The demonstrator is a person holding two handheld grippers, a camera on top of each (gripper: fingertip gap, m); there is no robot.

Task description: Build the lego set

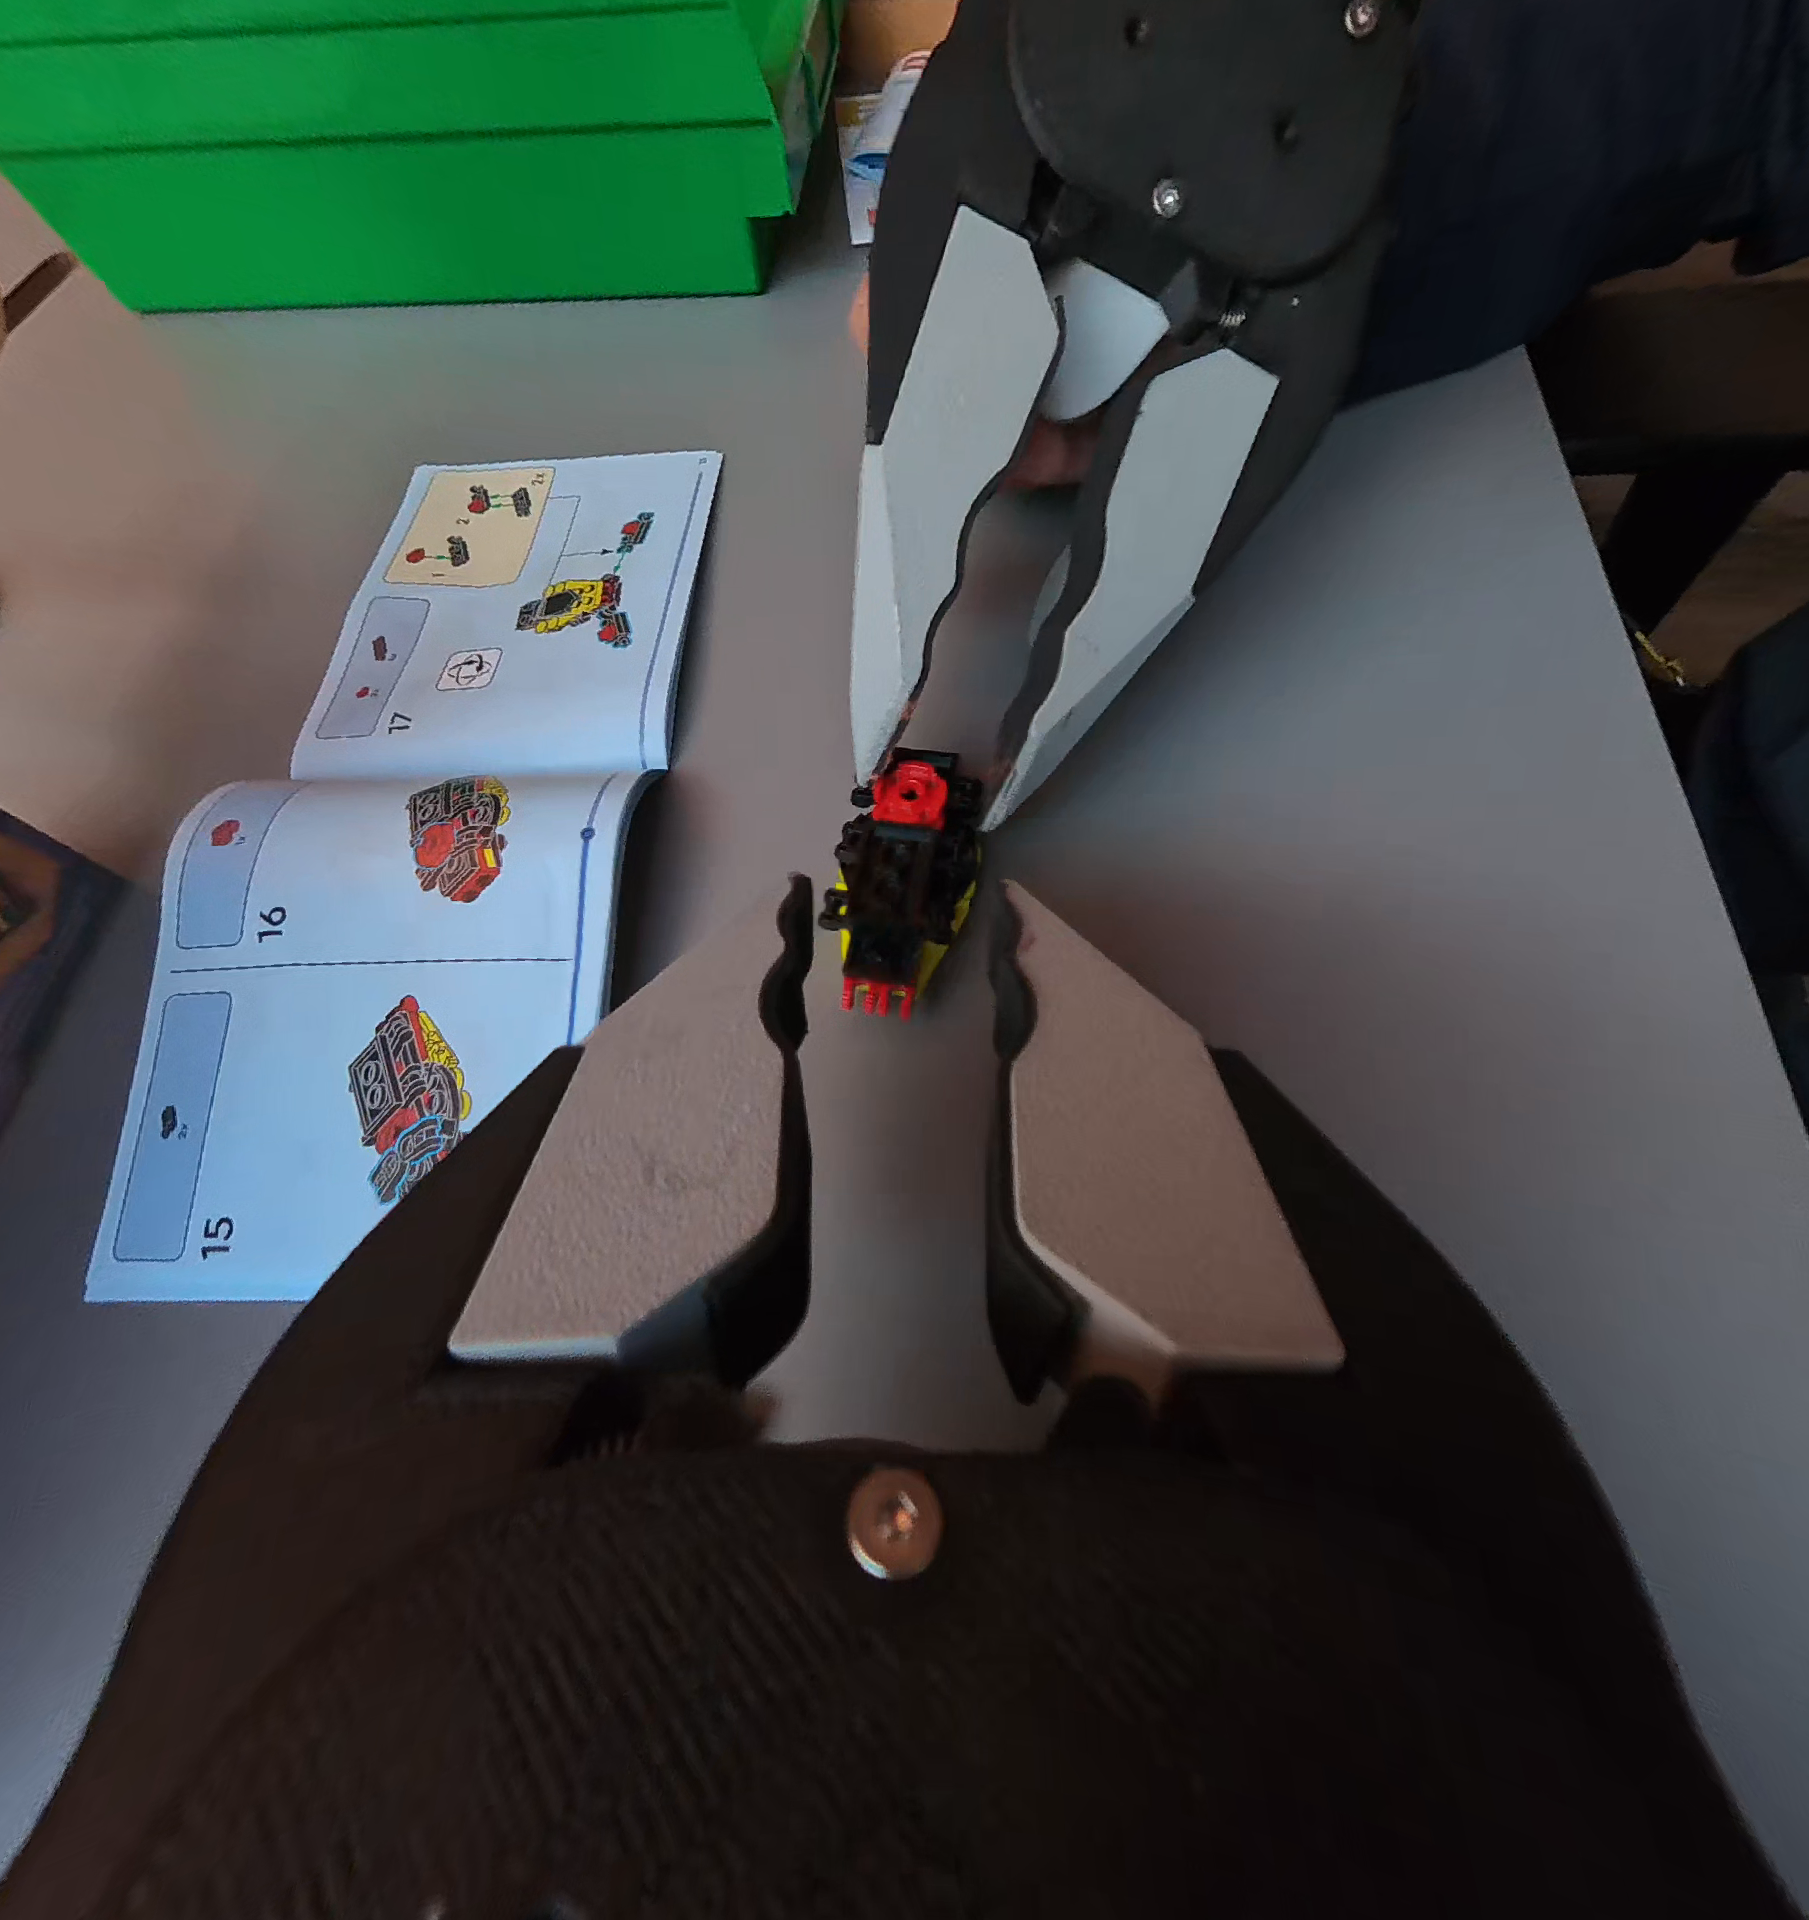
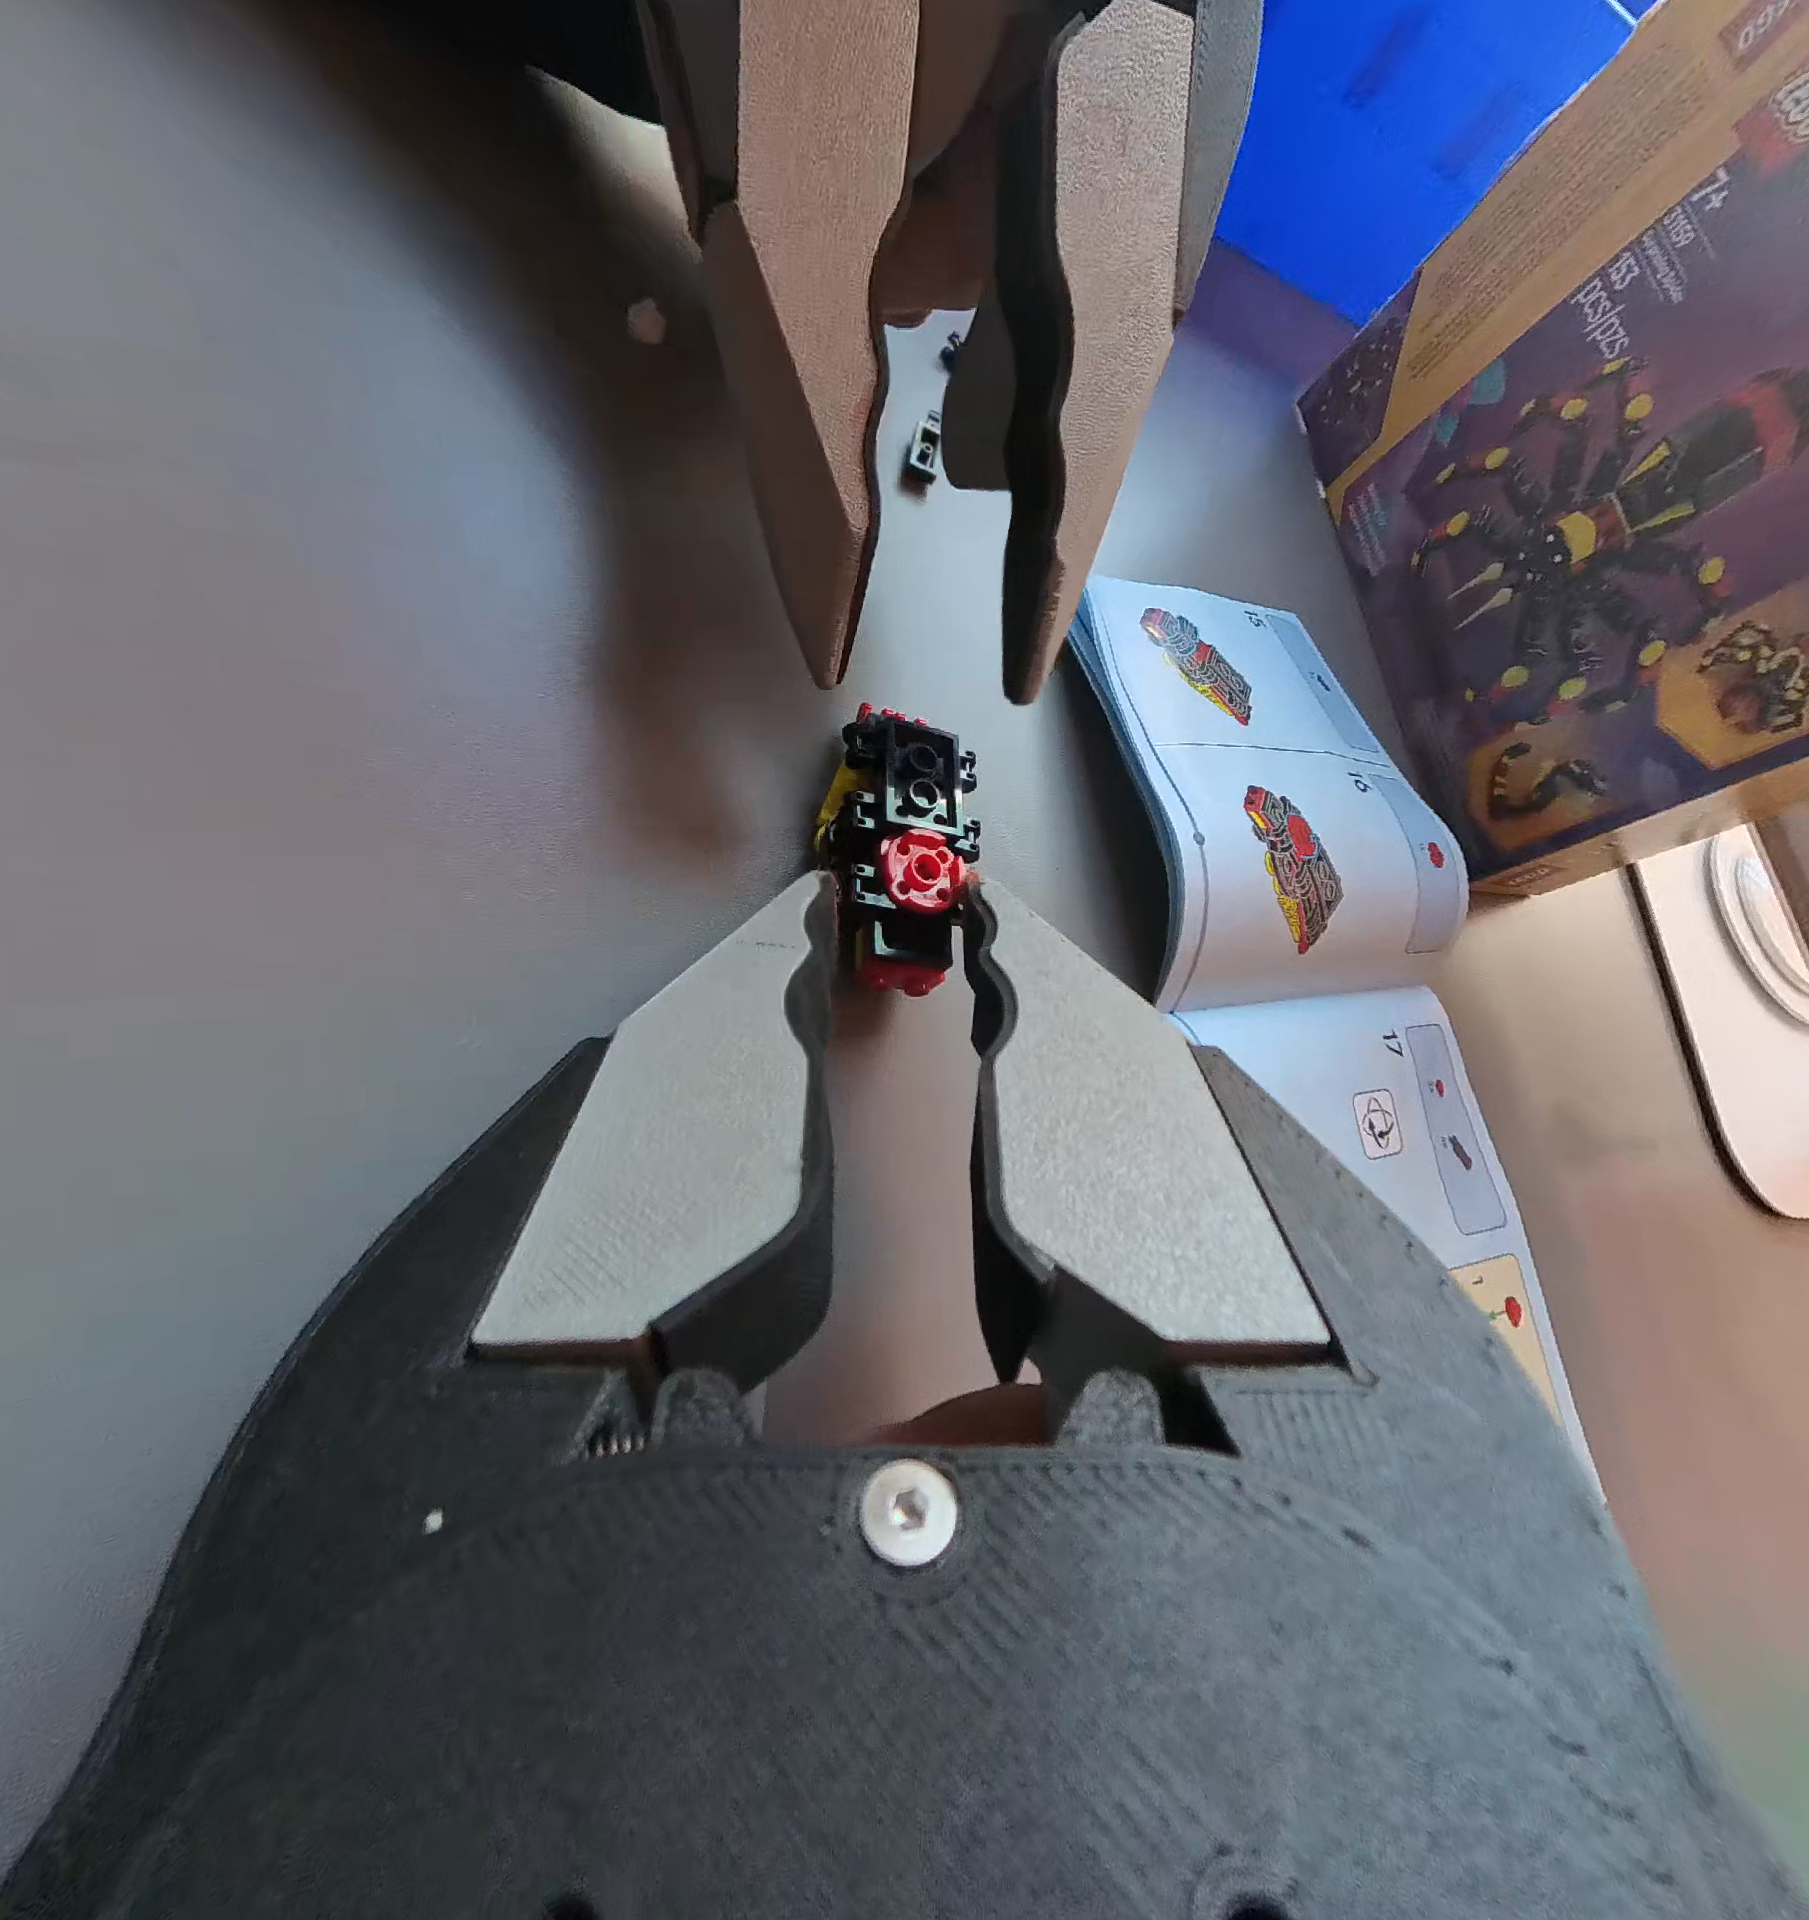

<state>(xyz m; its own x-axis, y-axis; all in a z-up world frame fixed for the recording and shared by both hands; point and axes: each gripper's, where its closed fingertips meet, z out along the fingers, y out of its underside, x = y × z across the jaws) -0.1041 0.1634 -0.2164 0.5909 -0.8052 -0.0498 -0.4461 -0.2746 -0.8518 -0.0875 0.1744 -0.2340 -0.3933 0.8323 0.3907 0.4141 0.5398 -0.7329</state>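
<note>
A small black, red and yellow lego model (image 1: 895, 883) lies on the grey table (image 1: 1347, 935). It has a round red piece on top at one end and also shows in the right wrist view (image 2: 905, 810). My right gripper (image 2: 905, 914) is shut on that end of the model, with one fingertip on each side. It reaches in from the far side in the left wrist view (image 1: 921, 790). My left gripper (image 1: 900, 894) is open, its tips astride the model's other end without touching it. It hangs at the top of the right wrist view (image 2: 926, 681).
An open instruction booklet (image 1: 412, 935) lies left of the model and shows in the right wrist view (image 2: 1295, 831). Green bins (image 1: 360, 156) stand at the back left. The set's box (image 2: 1606, 468), a blue bin (image 2: 1399, 125) and loose black pieces (image 2: 926, 447) lie beyond. The table edge (image 1: 1658, 727) runs along the right. Less than 4 cm separates the two grippers' tips.
</note>
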